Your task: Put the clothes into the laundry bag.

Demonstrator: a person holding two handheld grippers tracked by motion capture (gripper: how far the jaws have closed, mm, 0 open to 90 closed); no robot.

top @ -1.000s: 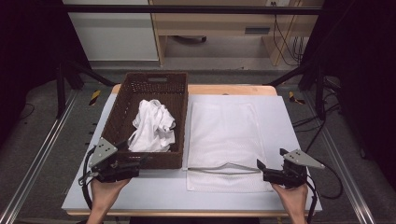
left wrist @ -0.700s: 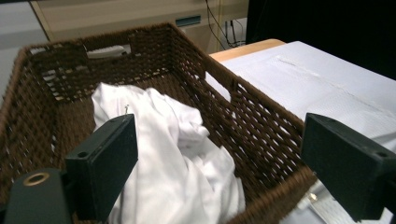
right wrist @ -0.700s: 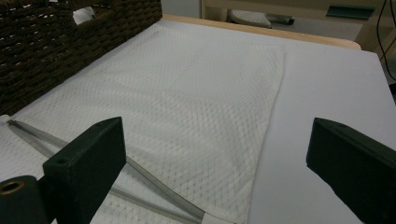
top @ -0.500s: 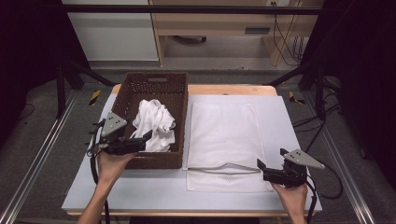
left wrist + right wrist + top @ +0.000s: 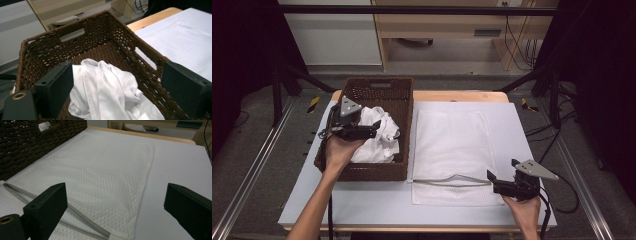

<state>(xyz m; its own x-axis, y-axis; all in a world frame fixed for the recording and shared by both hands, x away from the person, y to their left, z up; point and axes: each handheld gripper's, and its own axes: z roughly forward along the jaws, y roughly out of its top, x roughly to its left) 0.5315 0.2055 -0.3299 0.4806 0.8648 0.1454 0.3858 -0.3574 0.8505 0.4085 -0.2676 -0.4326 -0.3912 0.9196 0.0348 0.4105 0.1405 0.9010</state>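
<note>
The left tool is held over the brown wicker basket, its jaws spread apart above the crumpled white garment that lies inside, towards the basket's near end. The right tool rests low at the near right corner of the bench, jaws likewise apart and clamped on nothing, just beside the white mesh laundry bag spread flat next to the basket.

The step in hand is judged to be picking the garment out. It is best done by lowering the left tool onto a raised fold near the middle of the heap, so that several layers are caught and the weave of the basket wall is not snagged. The bag's zipper looks partly open; its mouth is probably best held by the right tool.

From the left gripper view, the garment's folds between the jaws and the handle slot in the far wall are made plain. From the right gripper view, the bag's diamond mesh and the zipper tape are seen closely.
</note>
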